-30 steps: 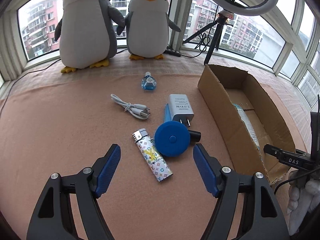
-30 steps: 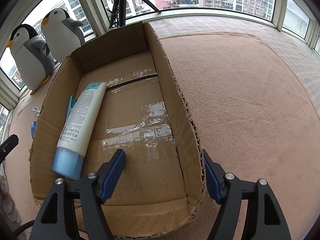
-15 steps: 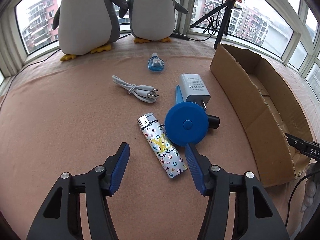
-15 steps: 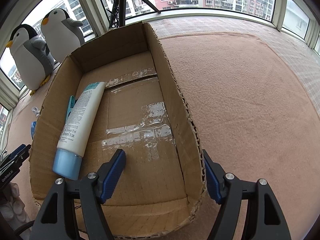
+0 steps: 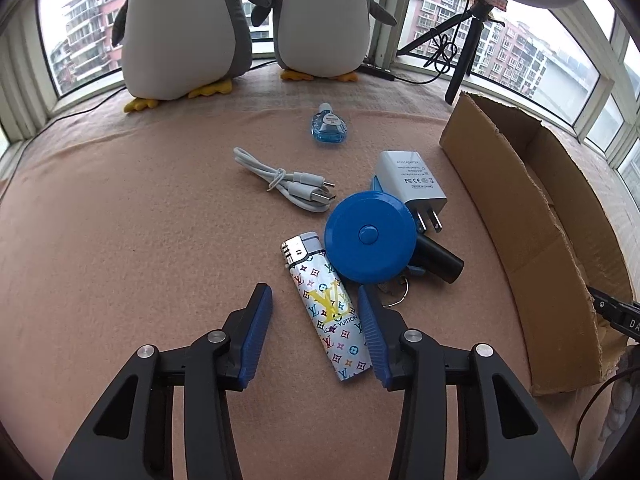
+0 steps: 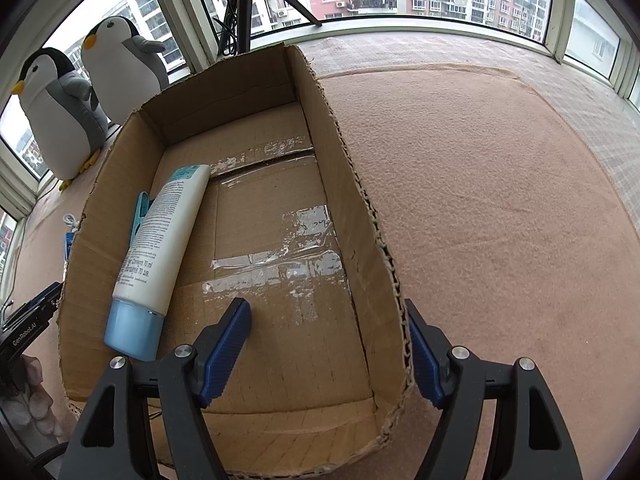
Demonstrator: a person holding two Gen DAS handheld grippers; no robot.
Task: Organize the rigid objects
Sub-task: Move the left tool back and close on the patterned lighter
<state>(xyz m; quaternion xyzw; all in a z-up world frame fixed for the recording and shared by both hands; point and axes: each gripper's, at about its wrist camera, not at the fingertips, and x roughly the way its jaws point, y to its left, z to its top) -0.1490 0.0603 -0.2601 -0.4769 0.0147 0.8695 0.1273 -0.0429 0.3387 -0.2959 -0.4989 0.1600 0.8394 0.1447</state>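
the left gripper (image 5: 316, 320) is dropping toward the lighter (image 5: 326, 312) and its jaws have just been closing, so the lighter is now lying between the blue pads where a second ago it was sitting well ahead of them. the right pad is looking close to or touching the lighter's edge, the left pad is standing clear, so nothing is gripped yet. the lighter is resting on the blanket (image 5: 120, 240), its top just beside the blue disc (image 5: 370, 236). the right gripper (image 6: 328, 344) is staying put, jaws straddling the right wall of the box (image 6: 360, 216) without pinching it. the box is already holding a tube (image 6: 160, 236), so the lighter is probably going in next.
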